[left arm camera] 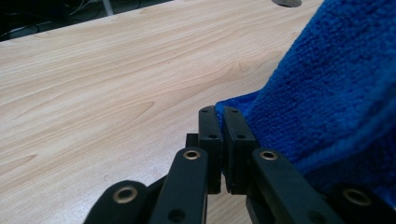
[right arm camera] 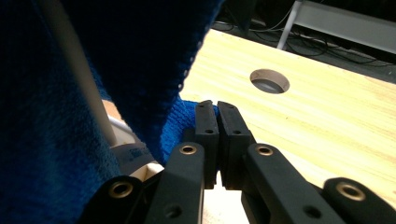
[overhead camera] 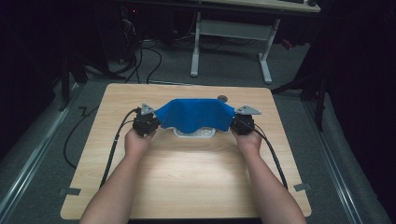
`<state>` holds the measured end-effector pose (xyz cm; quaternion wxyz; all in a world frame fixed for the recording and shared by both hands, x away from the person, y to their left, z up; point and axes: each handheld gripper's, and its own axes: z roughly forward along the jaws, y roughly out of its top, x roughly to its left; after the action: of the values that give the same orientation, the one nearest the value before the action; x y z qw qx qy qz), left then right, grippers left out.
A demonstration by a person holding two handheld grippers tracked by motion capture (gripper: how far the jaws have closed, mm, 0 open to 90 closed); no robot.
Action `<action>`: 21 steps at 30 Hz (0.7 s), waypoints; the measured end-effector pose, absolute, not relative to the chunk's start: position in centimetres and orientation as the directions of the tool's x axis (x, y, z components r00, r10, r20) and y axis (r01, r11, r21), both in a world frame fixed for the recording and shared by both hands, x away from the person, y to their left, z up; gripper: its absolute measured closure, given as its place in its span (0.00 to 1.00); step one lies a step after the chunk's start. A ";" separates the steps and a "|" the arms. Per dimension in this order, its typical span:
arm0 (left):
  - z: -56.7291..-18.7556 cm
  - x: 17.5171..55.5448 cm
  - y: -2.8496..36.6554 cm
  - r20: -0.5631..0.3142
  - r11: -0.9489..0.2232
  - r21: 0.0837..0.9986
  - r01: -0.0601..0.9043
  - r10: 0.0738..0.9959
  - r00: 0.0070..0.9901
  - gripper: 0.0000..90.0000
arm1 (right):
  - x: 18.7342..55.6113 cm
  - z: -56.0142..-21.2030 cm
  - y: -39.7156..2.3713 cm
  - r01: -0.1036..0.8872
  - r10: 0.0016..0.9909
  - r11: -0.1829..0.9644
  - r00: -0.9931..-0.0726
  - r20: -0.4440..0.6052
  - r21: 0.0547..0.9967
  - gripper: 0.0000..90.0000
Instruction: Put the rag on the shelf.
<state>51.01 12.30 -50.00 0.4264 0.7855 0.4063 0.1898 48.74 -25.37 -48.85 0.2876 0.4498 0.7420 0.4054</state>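
Observation:
A blue towel hangs stretched between my two grippers above the middle of the wooden table. My left gripper is shut on the towel's left corner; in the left gripper view its jaws pinch the blue towel at the left gripper. My right gripper is shut on the right corner, and the right gripper clamps the blue towel edge. Under the towel lies a white object, partly hidden; the white object also shows below the cloth.
A round cable hole sits in the table near its far edge, and the hole lies ahead of the right jaws. Black cables trail off each gripper. A white desk frame stands beyond the table.

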 end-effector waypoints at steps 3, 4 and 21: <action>-49.9 51.0 12.5 -0.063 -0.298 0.819 0.490 0.802 0.594 0.90 | 48.6 -48.6 -25.5 0.436 0.906 0.256 -0.420 -0.057 0.863 0.90; -49.8 51.0 12.6 -0.064 -0.296 0.820 0.490 0.803 0.592 0.86 | 48.6 -48.5 -25.6 0.435 0.907 0.251 -0.418 -0.053 0.865 0.88; -49.1 50.2 15.5 -0.073 -0.249 0.830 0.498 0.838 0.541 0.75 | 47.9 -46.9 -27.2 0.423 0.927 0.232 -0.368 -0.068 0.876 0.82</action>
<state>50.19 15.50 -49.07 0.4300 0.7652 0.4366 0.1975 47.88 -27.23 -46.86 0.3108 0.4683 0.7208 0.4056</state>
